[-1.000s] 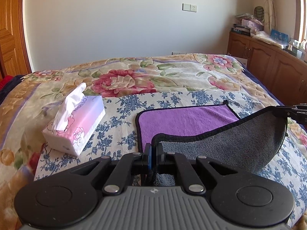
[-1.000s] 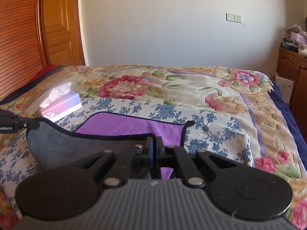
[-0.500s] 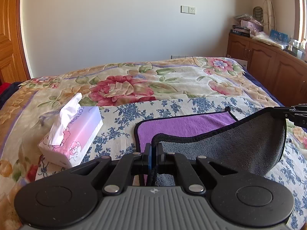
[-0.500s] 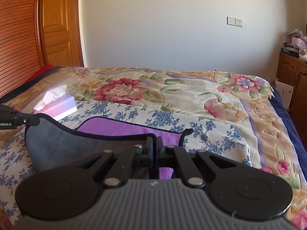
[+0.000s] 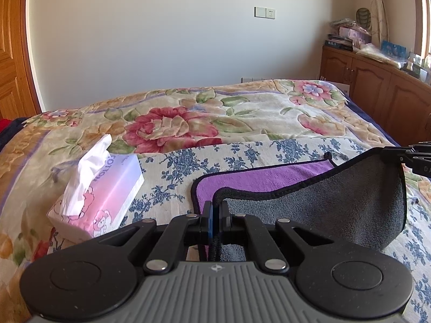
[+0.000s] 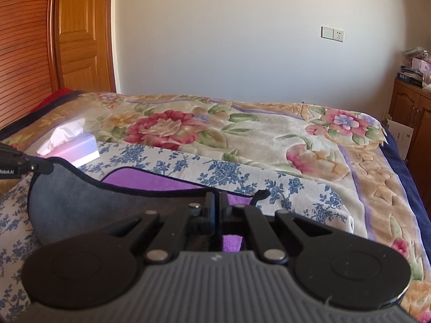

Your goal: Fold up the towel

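Two claws, left claw [image 5: 214, 210] and right claw [image 6: 215, 204], each pinching the towel [image 5: 336, 196] hem, corners hidden between fingers.

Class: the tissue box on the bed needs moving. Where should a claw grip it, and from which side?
Grip the tissue box across its two long side walls, coming from above. Those flat, parallel faces suit two fingers; avoid the top, where the loose tissue sticks up.

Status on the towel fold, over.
Left hand-held gripper and right hand-held gripper both shut on near towel corners. Towel lifted, grey side up, far purple half flat on bed. Tissue box left, apart.
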